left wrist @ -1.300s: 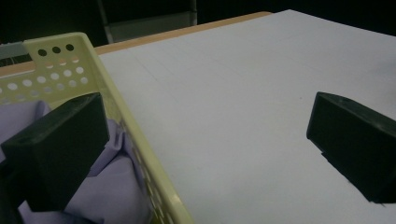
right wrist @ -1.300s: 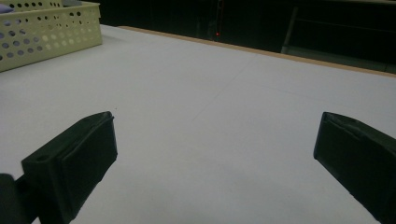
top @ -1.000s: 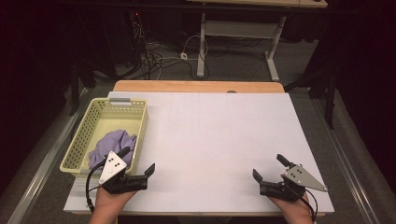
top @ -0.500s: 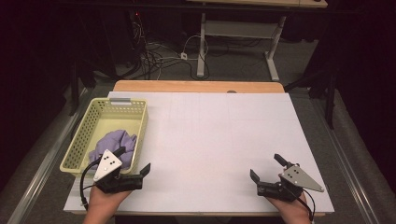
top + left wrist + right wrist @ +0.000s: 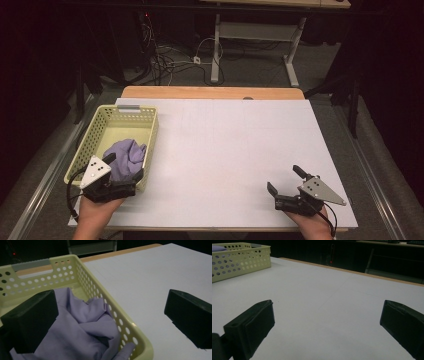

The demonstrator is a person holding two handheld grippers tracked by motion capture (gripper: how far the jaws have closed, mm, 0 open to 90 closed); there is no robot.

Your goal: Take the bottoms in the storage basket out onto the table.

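Observation:
A pale yellow perforated basket (image 5: 152,131) stands on the left of the white table top (image 5: 235,145), with a crumpled purple cloth (image 5: 125,156) in it. My left gripper (image 5: 123,167) is open and straddles the basket's near right wall. In the left gripper view (image 5: 110,317), one jaw hangs over the cloth (image 5: 87,325) inside the basket (image 5: 62,265) and the other is over bare table outside it. My right gripper (image 5: 285,180) is open near the table's front right, with nothing between its jaws (image 5: 327,327).
The basket (image 5: 237,260) shows far off in the right gripper view. A wooden strip (image 5: 210,92) runs along the table's far edge. Behind it lie floor cables (image 5: 170,60) and a white desk frame (image 5: 250,30).
My left gripper has moved left and slightly forward, from the table beside the basket to astride its near right wall. The right gripper has shifted a little left. Both stay open.

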